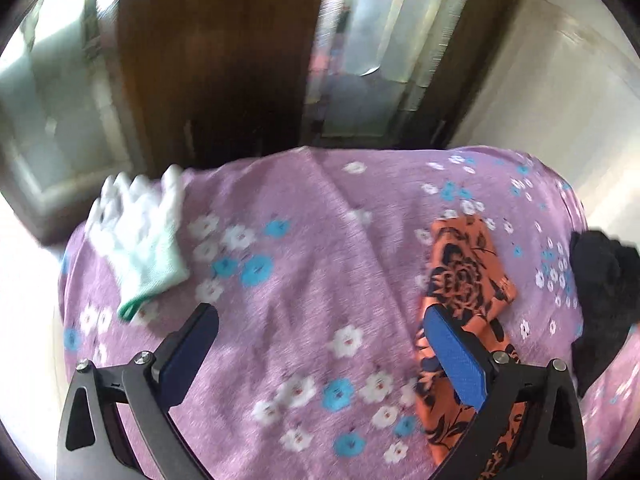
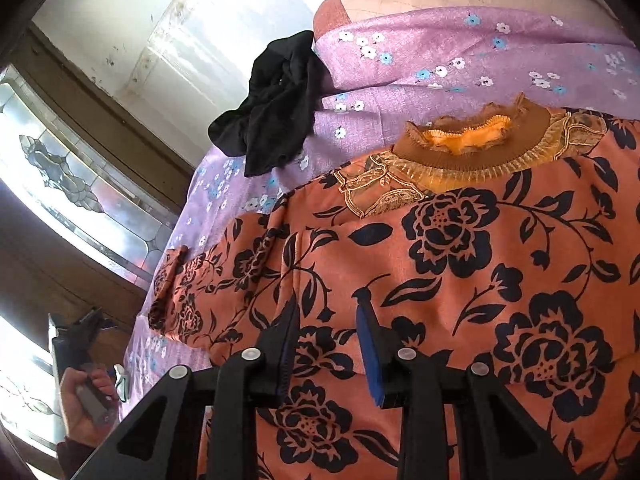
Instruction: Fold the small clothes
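Note:
An orange garment (image 2: pixel 440 264) with black flowers and a brown frilled collar (image 2: pixel 468 148) lies spread on a purple flowered sheet (image 2: pixel 440 40). My right gripper (image 2: pixel 328 312) stands over its lower middle, jaws narrowed and pinching a fold of the fabric. In the left wrist view one sleeve of the garment (image 1: pixel 464 272) reaches onto the sheet (image 1: pixel 320 240). My left gripper (image 1: pixel 320 314) hangs above the sheet, wide open with nothing between its fingers. Its right finger (image 1: pixel 452 352) is over the sleeve. The picture there is blurred.
A white knit glove (image 1: pixel 140 240) with a green cuff lies at the sheet's left edge. A crumpled black cloth (image 2: pixel 276 108) sits near the far edge, also the black cloth (image 1: pixel 600 280) at right. A dark wooden door and glass panels stand behind. A hand (image 2: pixel 88 400) holds the left gripper.

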A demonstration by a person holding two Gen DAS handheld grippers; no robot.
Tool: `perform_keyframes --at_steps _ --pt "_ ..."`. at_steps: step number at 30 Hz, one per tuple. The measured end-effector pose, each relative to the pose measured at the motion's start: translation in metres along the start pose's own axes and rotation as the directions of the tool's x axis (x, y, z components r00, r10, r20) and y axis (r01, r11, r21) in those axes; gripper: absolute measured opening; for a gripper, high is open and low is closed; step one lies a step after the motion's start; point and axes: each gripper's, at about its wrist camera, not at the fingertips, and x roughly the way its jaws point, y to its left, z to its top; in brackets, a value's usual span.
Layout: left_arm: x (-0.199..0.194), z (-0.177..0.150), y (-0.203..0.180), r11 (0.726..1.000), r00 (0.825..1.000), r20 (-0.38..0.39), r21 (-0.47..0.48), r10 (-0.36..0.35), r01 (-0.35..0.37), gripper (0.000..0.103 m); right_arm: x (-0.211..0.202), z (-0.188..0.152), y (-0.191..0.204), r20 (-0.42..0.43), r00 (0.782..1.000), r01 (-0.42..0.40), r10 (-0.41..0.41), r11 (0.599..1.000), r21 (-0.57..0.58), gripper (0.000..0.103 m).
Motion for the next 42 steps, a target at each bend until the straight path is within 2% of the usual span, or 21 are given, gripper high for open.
perform_keyframes --at_steps 2,4,6,9,10,14,15,16,17,18,19,22,24,27,32,33,35,36,37,39,42 --pt "0.002 -0.005 -0.027 0.994 1.0 0.024 0.111 0.003 -0.005 0.102 -0.001 0.002 -0.001 0.005 1.0 0.002 -0.002 1.0 0.006 0.032" --pt "0.01 -0.013 -0.053 0.974 0.999 0.027 0.223 0.033 -0.038 0.102 0.0 0.003 -0.002 0.006 1.0 0.01 -0.01 1.0 0.008 0.032" --pt "0.027 -0.023 -0.076 0.935 0.995 0.023 0.341 0.101 -0.102 0.102 0.002 0.004 -0.005 0.004 1.0 0.019 -0.019 1.0 0.017 0.032" --pt "0.053 -0.031 -0.086 0.895 0.984 -0.007 0.418 0.176 -0.157 0.102 0.001 0.005 -0.009 0.011 1.0 0.027 -0.027 0.999 0.033 0.032" --pt "0.061 -0.031 -0.084 0.897 0.984 -0.028 0.416 0.176 -0.149 0.103 0.001 0.006 -0.01 0.015 1.0 0.027 -0.028 0.999 0.037 0.032" --pt "0.064 -0.021 -0.074 0.932 0.995 -0.042 0.357 0.089 -0.068 0.099 0.0 0.008 -0.013 0.024 0.999 0.025 -0.026 0.998 0.06 0.032" --pt "0.062 -0.021 -0.072 0.938 0.998 -0.051 0.347 0.042 -0.022 0.085 0.001 0.009 -0.014 0.024 0.999 0.024 -0.026 0.998 0.064 0.032" --pt "0.061 -0.02 -0.071 0.939 0.998 -0.059 0.341 -0.032 0.05 0.065 0.001 0.009 -0.015 0.022 0.999 0.023 -0.025 0.997 0.071 0.032" --pt "0.059 -0.02 -0.072 0.935 0.996 -0.055 0.343 -0.072 0.087 0.055 0.001 0.009 -0.016 0.022 0.999 0.024 -0.026 0.997 0.076 0.032" --pt "0.056 -0.021 -0.076 0.923 0.992 -0.055 0.363 -0.117 0.129 0.027 0.001 0.009 -0.016 0.023 0.999 0.026 -0.028 0.997 0.079 0.032" --pt "0.053 -0.022 -0.082 0.912 0.987 -0.07 0.378 -0.146 0.161 0.012 0.0 0.009 -0.017 0.027 0.999 0.03 -0.032 0.996 0.083 0.032" --pt "0.042 -0.026 -0.091 0.898 0.99 -0.043 0.417 -0.132 0.138 0.009 -0.004 0.011 -0.018 0.047 0.998 0.035 -0.04 0.995 0.09 0.032" --pt "0.041 -0.023 -0.093 0.905 0.989 -0.059 0.397 -0.139 0.151 0.009 -0.008 0.013 -0.018 0.06 0.997 0.039 -0.045 0.995 0.094 0.032" --pt "0.038 -0.014 -0.081 0.926 0.98 -0.091 0.323 -0.177 0.198 0.008 -0.01 0.015 -0.021 0.069 0.996 0.041 -0.048 0.994 0.103 0.032" --pt "0.041 -0.01 -0.07 0.937 0.967 -0.162 0.261 -0.196 0.233 0.013 -0.007 0.015 -0.026 0.048 0.998 0.032 -0.038 0.991 0.127 0.032" --pt "0.043 -0.011 -0.071 0.939 0.966 -0.175 0.252 -0.193 0.233 0.021 -0.006 0.015 -0.026 0.046 0.998 0.031 -0.037 0.991 0.128 0.032" --pt "0.04 -0.011 -0.071 0.94 0.963 -0.195 0.249 -0.188 0.234 0.05 -0.005 0.015 -0.026 0.043 0.998 0.028 -0.034 0.992 0.127 0.032" --pt "0.038 -0.012 -0.071 0.942 0.966 -0.191 0.253 -0.176 0.222 0.078 -0.005 0.015 -0.026 0.043 0.999 0.027 -0.033 0.992 0.127 0.032" --pt "0.035 -0.014 -0.072 0.943 0.971 -0.175 0.262 -0.163 0.206 0.088 -0.004 0.015 -0.026 0.042 0.999 0.025 -0.031 0.991 0.129 0.032" --pt "0.029 -0.018 -0.078 0.934 0.982 -0.134 0.313 -0.135 0.172 0.088 -0.002 0.015 -0.027 0.039 0.999 0.028 -0.033 0.991 0.132 0.032" --pt "0.033 -0.03 -0.093 0.897 0.99 -0.121 0.427 -0.073 0.118 0.088 0.0 0.015 -0.029 0.033 0.999 0.035 -0.04 0.99 0.14 0.032"
